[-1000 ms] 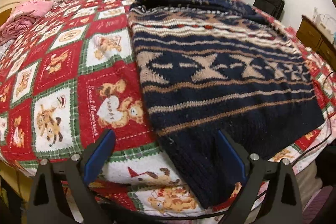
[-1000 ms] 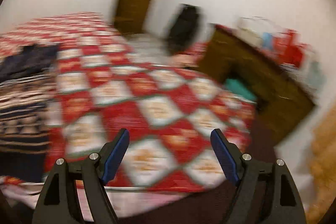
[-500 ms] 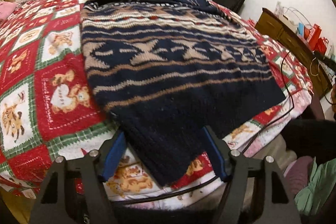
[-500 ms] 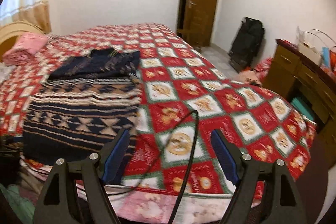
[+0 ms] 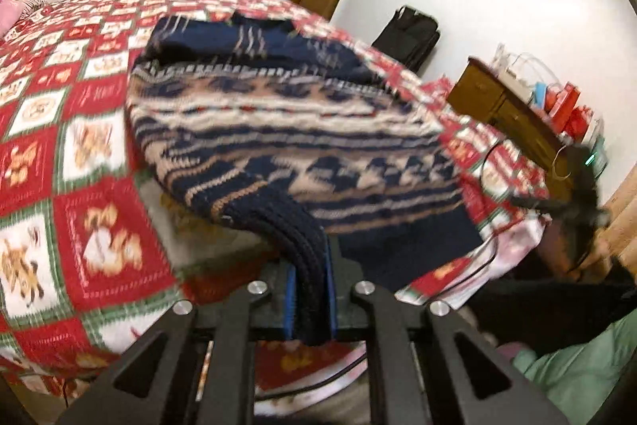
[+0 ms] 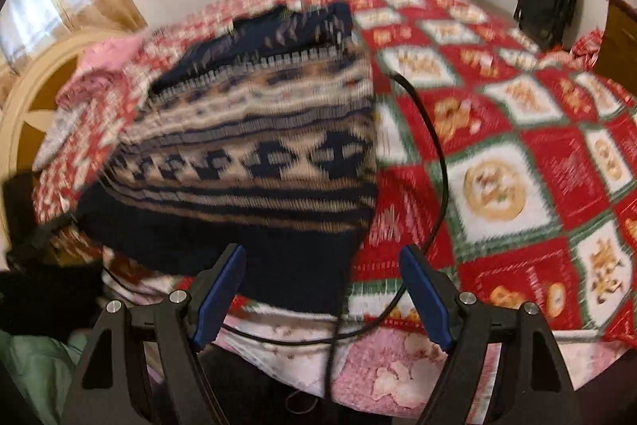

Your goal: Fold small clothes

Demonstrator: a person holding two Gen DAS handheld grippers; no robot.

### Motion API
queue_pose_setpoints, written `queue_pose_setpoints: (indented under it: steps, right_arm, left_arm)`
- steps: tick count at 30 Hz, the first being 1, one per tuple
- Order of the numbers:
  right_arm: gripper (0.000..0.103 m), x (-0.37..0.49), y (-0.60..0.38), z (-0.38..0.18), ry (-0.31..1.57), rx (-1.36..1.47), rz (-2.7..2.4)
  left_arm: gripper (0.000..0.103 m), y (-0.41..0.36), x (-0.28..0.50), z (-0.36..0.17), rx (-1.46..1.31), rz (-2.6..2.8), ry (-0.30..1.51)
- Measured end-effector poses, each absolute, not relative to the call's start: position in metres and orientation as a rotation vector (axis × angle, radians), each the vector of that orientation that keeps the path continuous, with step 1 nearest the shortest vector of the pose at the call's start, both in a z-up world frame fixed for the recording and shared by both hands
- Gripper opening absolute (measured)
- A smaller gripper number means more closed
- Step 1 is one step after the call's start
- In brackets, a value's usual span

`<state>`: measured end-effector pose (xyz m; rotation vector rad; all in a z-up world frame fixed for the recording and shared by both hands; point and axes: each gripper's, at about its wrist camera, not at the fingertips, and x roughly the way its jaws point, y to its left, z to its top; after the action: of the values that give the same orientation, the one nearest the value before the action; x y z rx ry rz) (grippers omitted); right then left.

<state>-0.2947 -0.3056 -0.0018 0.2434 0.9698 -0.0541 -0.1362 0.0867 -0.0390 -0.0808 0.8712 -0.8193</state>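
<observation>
Knitted navy-and-tan wool, one sweater (image 5: 286, 146) lies on the one red patchwork bedspread (image 5: 79, 154); the left gripper (image 5: 310, 289) pinches its near hem, lifted. Rightward, the right gripper (image 6: 322, 289) gapes empty beside one black cable (image 6: 434, 162).

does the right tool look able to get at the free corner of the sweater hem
Probably yes: the right tool is open just short of the sweater hem, nothing blocking except a loose black cable across that corner.
</observation>
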Motion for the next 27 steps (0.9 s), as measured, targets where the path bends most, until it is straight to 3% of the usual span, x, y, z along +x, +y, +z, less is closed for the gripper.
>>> queue_pose_setpoints:
  steps: [12,21,27]
  right_arm:
    - [0.080,-0.275,-0.300,-0.040,1.103,0.197,-0.033]
    - [0.080,-0.322,-0.378,0.033,0.762,0.510,-0.153]
    - [0.080,-0.324,-0.385,0.062,0.719,0.376,-0.240]
  left_arm:
    - [0.012,0.082,-0.114,-0.031,-0.159,-0.807,0.856]
    - [0.012,0.077,-0.085,0.012,-0.223,-0.821,0.767]
    - [0.012,0.049,-0.052,0.045,-0.186,-0.804,0.698]
